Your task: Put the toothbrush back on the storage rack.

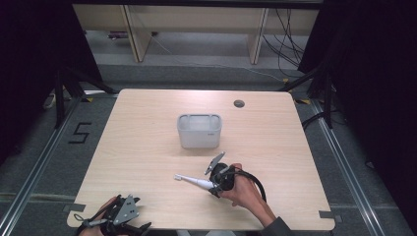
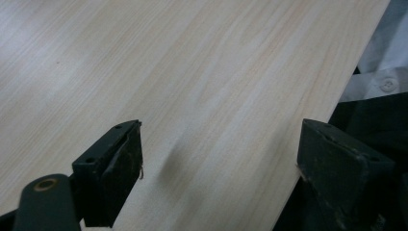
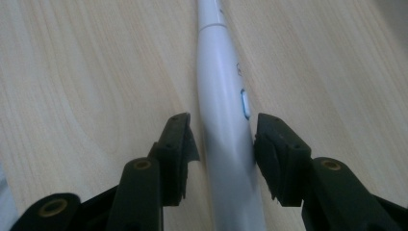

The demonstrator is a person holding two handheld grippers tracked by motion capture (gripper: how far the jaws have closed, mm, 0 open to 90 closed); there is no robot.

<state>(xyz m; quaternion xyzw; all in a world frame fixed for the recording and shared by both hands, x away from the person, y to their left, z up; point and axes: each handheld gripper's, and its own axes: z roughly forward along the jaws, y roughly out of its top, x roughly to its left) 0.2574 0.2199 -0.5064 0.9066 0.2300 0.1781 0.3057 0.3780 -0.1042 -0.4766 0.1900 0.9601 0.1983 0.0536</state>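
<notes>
The left tongs (image 2: 219,154) stand wide apart over the pale wooden tabletop (image 2: 192,72), nothing between the jaws. The tabletop's edge runs diagonally at right, beside white cloth (image 2: 380,79).

Black tongs (image 3: 221,144), brass-coloured rivets, grey three-cornered plates.

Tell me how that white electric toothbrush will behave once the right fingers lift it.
The white, smooth plastic electric toothbrush looks stiff, so it should not sag. Its round, glossy handle may slip or twist between the right gripper fingers. Gripped near its thick end, its slim neck may dip; released, it would probably roll on the wooden table.
</notes>
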